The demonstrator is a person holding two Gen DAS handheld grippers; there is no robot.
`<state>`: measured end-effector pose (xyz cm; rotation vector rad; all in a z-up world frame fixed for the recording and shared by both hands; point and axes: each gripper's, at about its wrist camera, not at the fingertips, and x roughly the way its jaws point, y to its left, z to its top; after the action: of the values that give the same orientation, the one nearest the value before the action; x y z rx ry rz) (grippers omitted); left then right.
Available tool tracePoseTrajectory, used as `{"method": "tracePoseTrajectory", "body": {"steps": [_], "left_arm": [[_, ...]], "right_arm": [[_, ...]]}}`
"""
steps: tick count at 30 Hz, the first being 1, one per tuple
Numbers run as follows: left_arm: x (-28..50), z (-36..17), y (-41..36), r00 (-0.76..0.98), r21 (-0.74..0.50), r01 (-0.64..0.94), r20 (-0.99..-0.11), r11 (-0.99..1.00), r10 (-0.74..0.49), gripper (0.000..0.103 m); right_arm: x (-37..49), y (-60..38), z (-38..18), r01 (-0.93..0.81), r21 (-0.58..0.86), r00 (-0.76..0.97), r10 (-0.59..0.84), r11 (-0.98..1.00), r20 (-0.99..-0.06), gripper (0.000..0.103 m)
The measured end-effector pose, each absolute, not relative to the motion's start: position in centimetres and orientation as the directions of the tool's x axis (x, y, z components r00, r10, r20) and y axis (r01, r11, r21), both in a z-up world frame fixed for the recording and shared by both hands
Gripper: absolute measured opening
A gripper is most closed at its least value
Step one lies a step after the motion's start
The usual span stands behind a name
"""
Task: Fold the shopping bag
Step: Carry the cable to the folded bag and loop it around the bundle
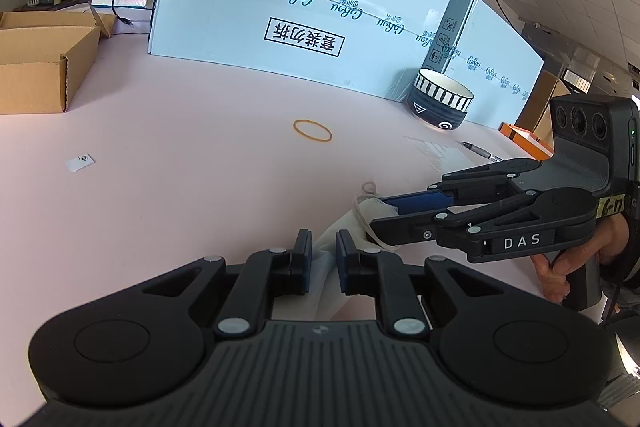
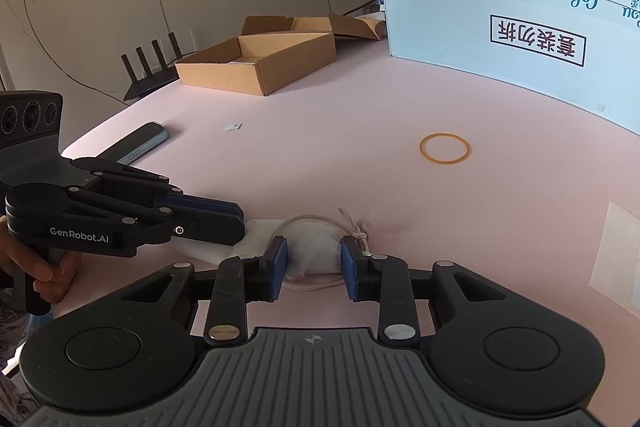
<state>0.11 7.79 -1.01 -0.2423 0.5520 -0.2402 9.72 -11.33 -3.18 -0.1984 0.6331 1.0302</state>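
Right now the shopping bag [image 2: 308,251] is already a compact white bundle lying on the pink tabletop [image 2: 320,147] near the front edge, with its cord handles [image 2: 356,227] trailing loose at one end. Looks like a late fold or roll step, not the start.

Left gripper [image 1: 323,247]: jaws nearly shut, pinching a thin strip of the bag's fabric at one end. In the right wrist view its fingers come in from the left and sit on that end of the bundle.

Right gripper [image 2: 313,257]: jaws partly closed around the thick end of the bundle, blue pads [image 2: 280,255] at either side of it. Pads look to be touching the fabric, but how firm the squeeze is I can't tell.

Next move, my guess: one more turn or tuck of the bundle, then deal with the cords. The rubber band [image 2: 445,148] lies just beyond the bag and may be meant for binding it. That would need one gripper to let go while the other keeps the bundle from springing open.

Room: wide bare table ahead and to the left of the bag. Blue carton [image 2: 520,7] walls off the far side. Striped bowl [image 1: 440,103] and pen [image 1: 482,151] sit off to the right, cardboard box [image 2: 260,63] and phone [image 2: 140,143] off to the left. All well apart from the bag. Small white scrap [image 2: 233,127] is also clear. Both grippers are crowded together at the bundle, so finger clash is the main risk.
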Motion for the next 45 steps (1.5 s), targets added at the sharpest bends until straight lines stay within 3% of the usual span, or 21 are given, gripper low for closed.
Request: {"method": "tracePoseTrajectory", "body": {"steps": [8, 12, 18, 26, 32, 38, 45], "left_arm": [[0.0, -1.0, 7.5, 0.829, -0.269, 0.156, -0.488, 0.950, -0.274, 0.012], [0.0, -1.0, 7.4, 0.830, -0.266, 0.155, -0.488, 0.951, -0.272, 0.012], [-0.1, -1.0, 7.4, 0.831, -0.263, 0.154, -0.488, 0.952, -0.269, 0.013], [-0.3, -1.1, 7.5, 0.835, -0.273, 0.147, -0.480, 0.951, -0.267, 0.015], [-0.5, -1.0, 7.7, 0.845, -0.277, 0.127, -0.474, 0.953, -0.250, 0.027], [-0.5, -0.9, 7.5, 0.845, -0.259, 0.128, -0.477, 0.957, -0.242, 0.029], [-0.4, -0.9, 7.3, 0.843, -0.252, 0.134, -0.479, 0.958, -0.244, 0.033]], "right_arm": [[8.9, -11.0, -3.2, -0.848, 0.087, 0.387, 0.722, 0.523, -0.573, 0.025], [8.3, -10.9, -3.3, -0.858, 0.074, 0.386, 0.733, 0.508, -0.561, 0.012], [8.0, -11.0, -3.1, -0.857, 0.066, 0.398, 0.738, 0.511, -0.545, 0.008], [7.0, -11.5, -2.4, -0.858, 0.060, 0.419, 0.764, 0.509, -0.491, 0.008], [4.9, -11.5, -1.5, -0.881, -0.021, 0.429, 0.777, 0.473, -0.461, 0.008], [3.0, -11.2, -1.6, -0.891, -0.119, 0.440, 0.769, 0.438, -0.464, 0.008], [1.9, -11.3, -1.4, -0.891, -0.138, 0.446, 0.782, 0.432, -0.435, 0.008]]}}
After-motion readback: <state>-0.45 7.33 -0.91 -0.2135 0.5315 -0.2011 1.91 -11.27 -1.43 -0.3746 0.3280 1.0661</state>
